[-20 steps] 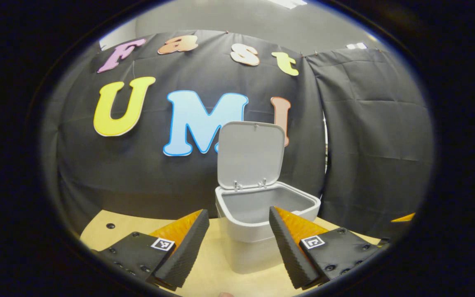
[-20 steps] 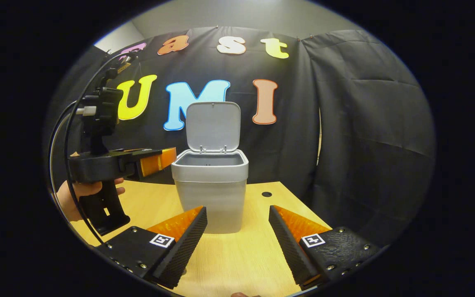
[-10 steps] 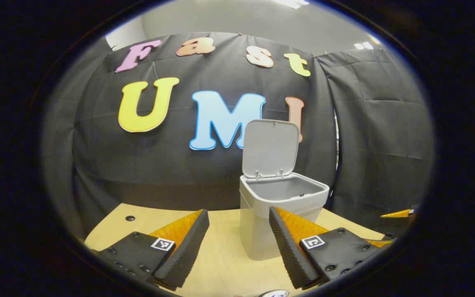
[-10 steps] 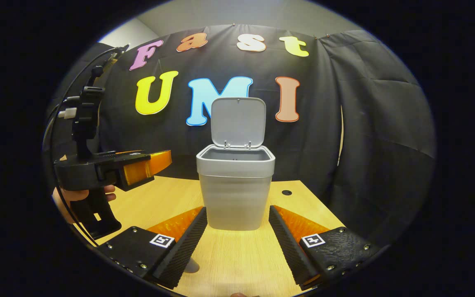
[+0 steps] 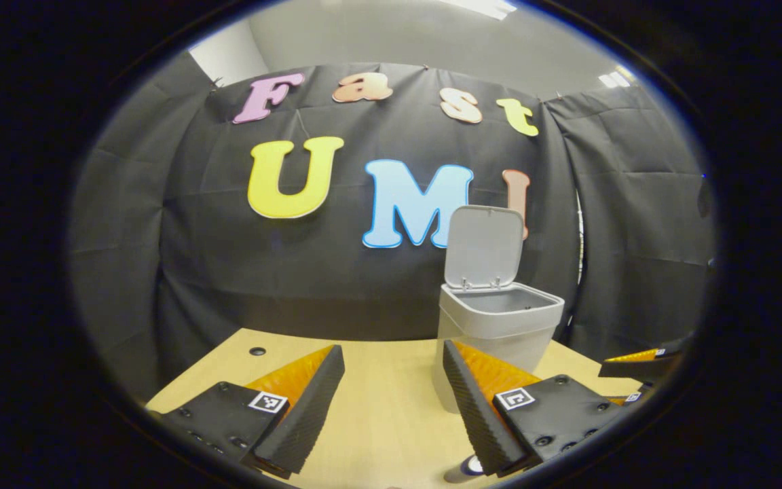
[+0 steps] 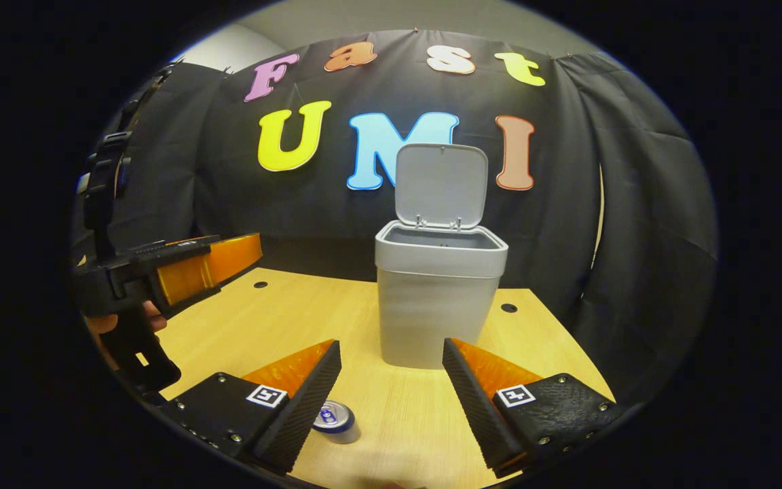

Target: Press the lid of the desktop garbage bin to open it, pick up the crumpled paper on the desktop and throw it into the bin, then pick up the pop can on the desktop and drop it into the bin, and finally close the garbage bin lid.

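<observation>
The light grey garbage bin (image 6: 438, 299) stands on the wooden desk with its lid (image 6: 440, 185) tipped up and back. In the left gripper view the bin (image 5: 493, 326) sits right of centre, lid (image 5: 485, 246) raised. A pop can (image 6: 334, 419) stands upright by the inner side of my right gripper's left finger; its top (image 5: 472, 467) peeks out at the bottom of the left gripper view. My right gripper (image 6: 391, 394) is open and holds nothing, short of the bin. My left gripper (image 5: 391, 394) is open and holds nothing, and hangs over the desk at the left (image 6: 180, 268), held by a hand.
The wooden desk (image 6: 275, 326) has small round holes (image 6: 508, 308) near its back edge. The booth's black cloth hangs close behind the bin. The right gripper's fingers (image 5: 635, 363) show at the right edge of the left gripper view.
Both grippers have drawn back and swung left, so the bin has slid to the right in both views. The pop can has come into sight at the bottom.
</observation>
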